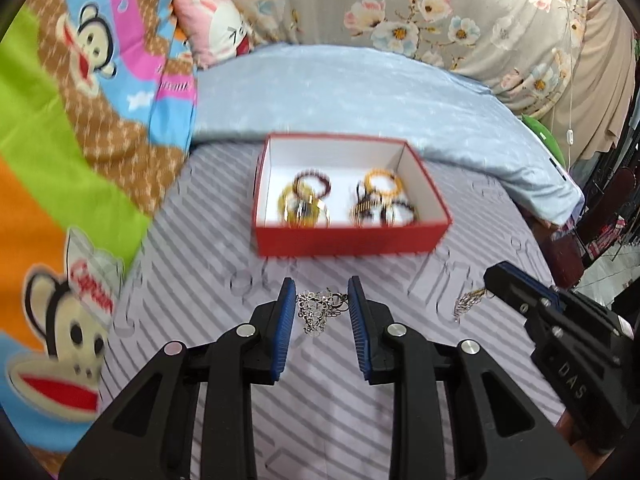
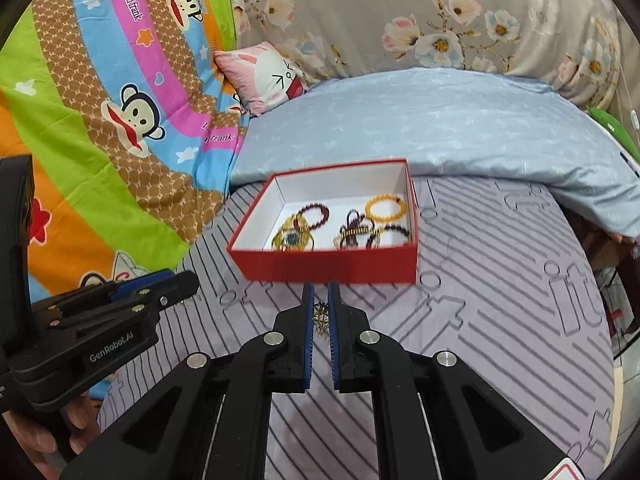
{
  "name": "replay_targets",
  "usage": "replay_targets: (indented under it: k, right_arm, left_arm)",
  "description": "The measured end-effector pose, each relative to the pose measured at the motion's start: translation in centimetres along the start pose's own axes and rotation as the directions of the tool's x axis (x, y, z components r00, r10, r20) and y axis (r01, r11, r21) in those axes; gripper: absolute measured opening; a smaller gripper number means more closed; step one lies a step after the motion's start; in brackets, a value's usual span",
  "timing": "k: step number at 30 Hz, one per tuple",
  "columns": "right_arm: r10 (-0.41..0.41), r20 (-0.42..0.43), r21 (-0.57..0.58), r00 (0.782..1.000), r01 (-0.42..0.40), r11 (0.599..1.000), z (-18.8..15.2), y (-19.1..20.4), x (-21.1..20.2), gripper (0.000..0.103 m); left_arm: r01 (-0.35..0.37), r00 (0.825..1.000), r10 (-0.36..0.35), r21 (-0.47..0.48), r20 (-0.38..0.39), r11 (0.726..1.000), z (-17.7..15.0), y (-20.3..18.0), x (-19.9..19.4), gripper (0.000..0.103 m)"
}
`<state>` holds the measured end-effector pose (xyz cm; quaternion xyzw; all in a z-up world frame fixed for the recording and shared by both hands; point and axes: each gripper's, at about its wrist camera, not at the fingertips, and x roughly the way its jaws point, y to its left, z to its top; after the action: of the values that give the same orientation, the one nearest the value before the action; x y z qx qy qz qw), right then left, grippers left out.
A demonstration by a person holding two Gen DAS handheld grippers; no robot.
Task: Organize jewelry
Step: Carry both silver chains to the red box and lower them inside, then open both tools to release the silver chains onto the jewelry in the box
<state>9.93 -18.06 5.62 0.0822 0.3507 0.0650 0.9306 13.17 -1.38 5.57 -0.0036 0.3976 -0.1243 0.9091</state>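
Note:
A red box with a white inside stands on the striped lilac sheet and holds several bead bracelets, dark red, yellow and gold. In front of it my left gripper is shut on a silver flower-link chain that hangs between its blue pads above the sheet. My right gripper is shut on a small gold chain, which dangles below its tips. In the left wrist view the right gripper shows at the right with the gold chain under it. The left gripper appears at the left of the right wrist view, held by a hand.
A pale blue quilt lies just behind the box. A bright cartoon-monkey blanket rises on the left, with a pink cushion and grey floral cloth at the back. The bed's edge drops off on the right.

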Motion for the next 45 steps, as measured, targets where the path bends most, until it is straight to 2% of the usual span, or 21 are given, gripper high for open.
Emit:
replay_targets:
  k: [7, 17, 30, 45]
  right_arm:
    - [-0.012, 0.026, -0.018, 1.0, 0.012, 1.0, 4.2, -0.1, 2.5, 0.006]
    - [-0.032, 0.006, -0.022, 0.999, 0.032, 0.999, 8.0, -0.8, 7.8, 0.006]
    - [-0.05, -0.038, -0.026, 0.998, 0.049, 0.998, 9.1, -1.3, 13.0, 0.006]
    - [-0.064, -0.078, -0.016, 0.995, 0.063, 0.998, 9.0, -2.3, 15.9, 0.006]
  left_arm:
    - [-0.035, 0.998, 0.034, 0.025, 0.047, 0.999, 5.2, -0.8, 2.0, 0.026]
    - [-0.092, 0.995, 0.092, 0.015, 0.03, 0.996, 9.8, -0.3, 7.5, 0.026]
    - [-0.117, 0.993, 0.118, 0.024, -0.022, 0.993, 11.1, 0.2, 13.1, 0.026]
    - [-0.128, 0.99, 0.129, 0.025, -0.056, 0.991, 11.1, 0.0, 15.9, 0.026]
